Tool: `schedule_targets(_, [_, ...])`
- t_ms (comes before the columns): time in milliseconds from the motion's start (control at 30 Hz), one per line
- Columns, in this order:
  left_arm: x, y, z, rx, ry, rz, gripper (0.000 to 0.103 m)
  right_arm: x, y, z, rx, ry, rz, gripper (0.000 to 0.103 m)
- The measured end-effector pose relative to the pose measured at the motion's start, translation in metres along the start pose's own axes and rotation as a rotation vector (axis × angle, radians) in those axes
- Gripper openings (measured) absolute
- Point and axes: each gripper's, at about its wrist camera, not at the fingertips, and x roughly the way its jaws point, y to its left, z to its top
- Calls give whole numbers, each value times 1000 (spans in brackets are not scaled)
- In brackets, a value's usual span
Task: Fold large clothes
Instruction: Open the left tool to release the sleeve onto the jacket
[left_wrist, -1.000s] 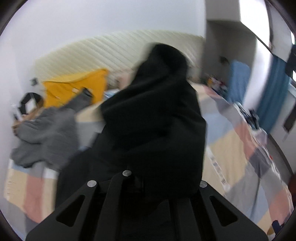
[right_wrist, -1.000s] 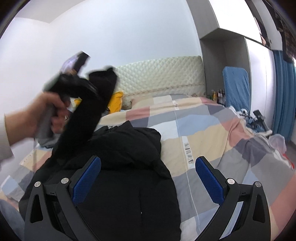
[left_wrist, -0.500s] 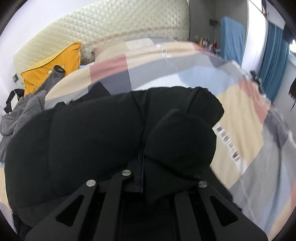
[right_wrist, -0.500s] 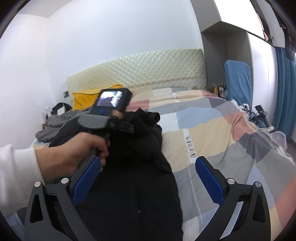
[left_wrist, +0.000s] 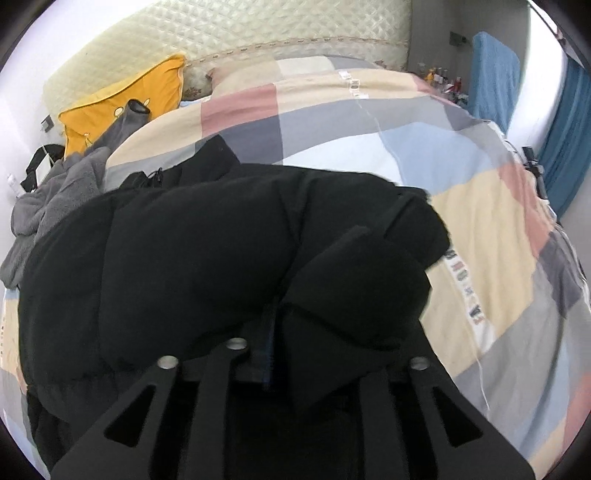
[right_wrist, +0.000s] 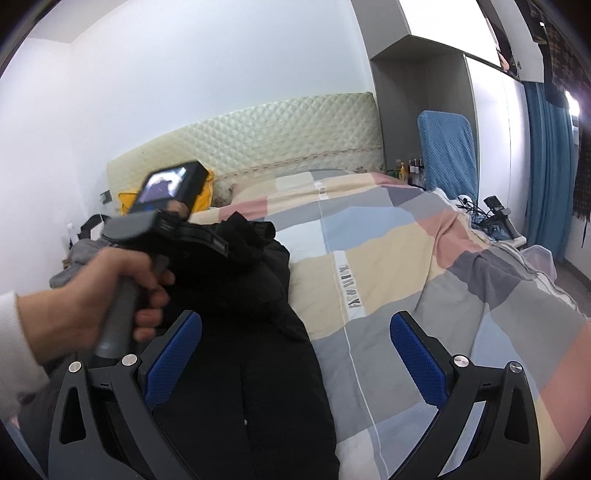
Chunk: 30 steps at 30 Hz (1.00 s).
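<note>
A large black padded jacket (left_wrist: 192, 258) lies on the patchwork bed (left_wrist: 480, 229). My left gripper (left_wrist: 273, 332) is shut on a black sleeve (left_wrist: 354, 288) of the jacket, held low over the jacket body; the sleeve bulges over the fingers and hides their tips. In the right wrist view the jacket (right_wrist: 251, 369) lies at the left, with the hand-held left gripper (right_wrist: 173, 229) above it. My right gripper (right_wrist: 295, 347) is open and empty, its blue pads (right_wrist: 417, 350) spread wide above the jacket's lower part and the bed cover (right_wrist: 388, 258).
A grey garment (left_wrist: 48, 199) is heaped at the bed's left edge, beside a yellow pillow (left_wrist: 110, 107). A quilted headboard (right_wrist: 280, 133) stands behind. A blue-covered chair (right_wrist: 447, 147), wardrobe and blue curtain (right_wrist: 546, 166) are at the right.
My left gripper has swung the held sleeve down from high in the air onto the jacket body. The right gripper has stayed open, almost still.
</note>
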Motion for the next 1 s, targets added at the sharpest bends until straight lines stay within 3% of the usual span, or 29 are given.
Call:
schedule_targets(67, [-14, 1, -2, 14, -15, 7, 78, 3, -2, 0, -4, 3, 1, 103])
schedule_targets(100, [-22, 2, -3, 16, -33, -4, 83, 2, -2, 0, -7, 2, -2, 103])
schedule_targets(333, [-85, 31, -11, 2, -127, -97, 83, -4, 4, 0, -31, -20, -3, 103])
schedule_targets(733, [-173, 141, -56, -91, -225, -150, 83, 0, 26, -6, -85, 17, 25, 103])
schedule_targets(867, [-173, 178, -84, -83, -280, -74, 83, 6, 37, -12, -106, 50, 45, 103])
schedule_targets(1000, [-148, 216, -123, -147, -294, -12, 83, 14, 51, -19, -137, 75, 59, 103])
